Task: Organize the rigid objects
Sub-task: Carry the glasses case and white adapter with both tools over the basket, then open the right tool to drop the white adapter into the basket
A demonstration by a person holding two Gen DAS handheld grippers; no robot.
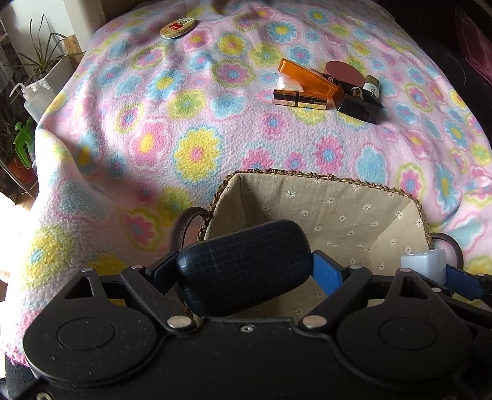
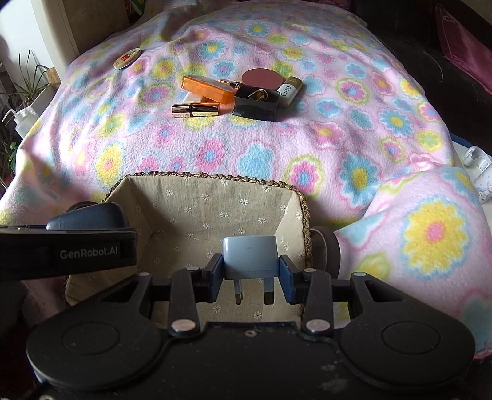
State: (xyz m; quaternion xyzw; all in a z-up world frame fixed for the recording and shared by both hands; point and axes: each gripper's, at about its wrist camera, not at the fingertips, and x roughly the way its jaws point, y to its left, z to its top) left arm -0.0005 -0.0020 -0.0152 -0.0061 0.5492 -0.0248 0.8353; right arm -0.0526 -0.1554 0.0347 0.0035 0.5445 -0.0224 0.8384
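The left claw (image 1: pixel 246 270) is clamped on a dark case (image 1: pixel 243 264), a rounded navy box with a faint grid pattern, held tilted over the near left corner of the basket (image 1: pixel 310 177). The right claw (image 2: pixel 250 277) is closed on a pale plug (image 2: pixel 249 257), its blue fingers (image 2: pixel 287 283) pressed to both sides and the metal prongs pointing back toward the camera. The plug hangs above the basket's near right part. In the left view the plug shows at 3 o'clock from the case, and in the right view the case sits at 9 o'clock from the plug, above the left claw's black body.

The basket is woven, lined with beige cloth printed with small white flowers, and has a dark loop handle (image 1: pixel 184 227) at each end. It rests on a pink fleece blanket (image 1: pixel 153 129) patterned with yellow, blue and green flowers.

At 12 o'clock from the basket, well apart from it, lies a cluster of small things. An orange box (image 2: pixel 209 89) lies over a white block (image 1: pixel 289 83), with a gold lipstick (image 2: pixel 195 110) just beside them at the cluster's 6 o'clock. To their 3 o'clock sits a black box (image 2: pixel 255 106) with a small padlock (image 2: pixel 258 94) on it, a maroon disc (image 2: pixel 263 77) behind, and a white tube (image 2: pixel 289 89) touching the black box.

Far off at 11 o'clock a round tin (image 1: pixel 177 27) lies alone. Potted plants (image 1: pixel 40 58) stand past the blanket's left edge.
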